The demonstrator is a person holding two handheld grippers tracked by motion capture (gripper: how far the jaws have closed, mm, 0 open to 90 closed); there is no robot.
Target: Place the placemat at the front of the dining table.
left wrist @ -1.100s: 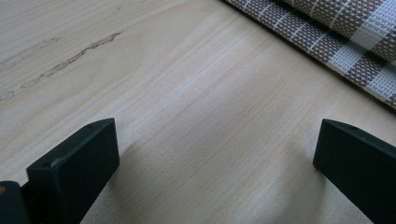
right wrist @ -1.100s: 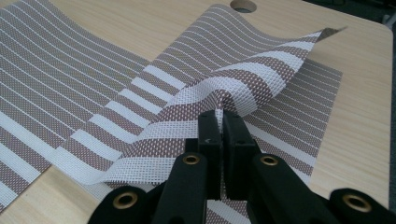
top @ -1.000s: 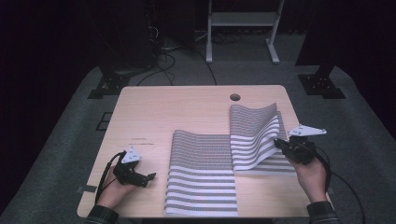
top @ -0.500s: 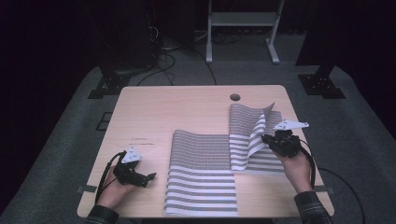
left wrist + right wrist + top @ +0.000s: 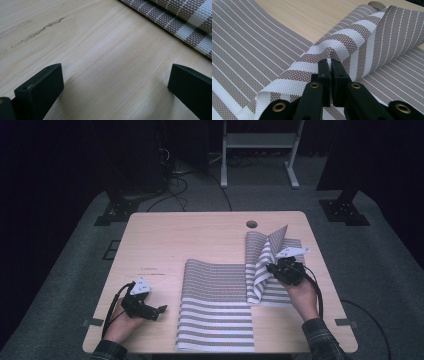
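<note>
Folding: right tool [image 5: 329, 75] pinching striped placemat [image 5: 265, 265] edge, lifting it over | left tool [image 5: 150, 309] spread, idle on tabletop [image 5: 190, 240]

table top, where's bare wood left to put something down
Bare wood: the whole far-left stretch of the table, beyond the left claw and left of the striped mat. Crowded on the right, where the right claw lifts a mat edge.
</note>
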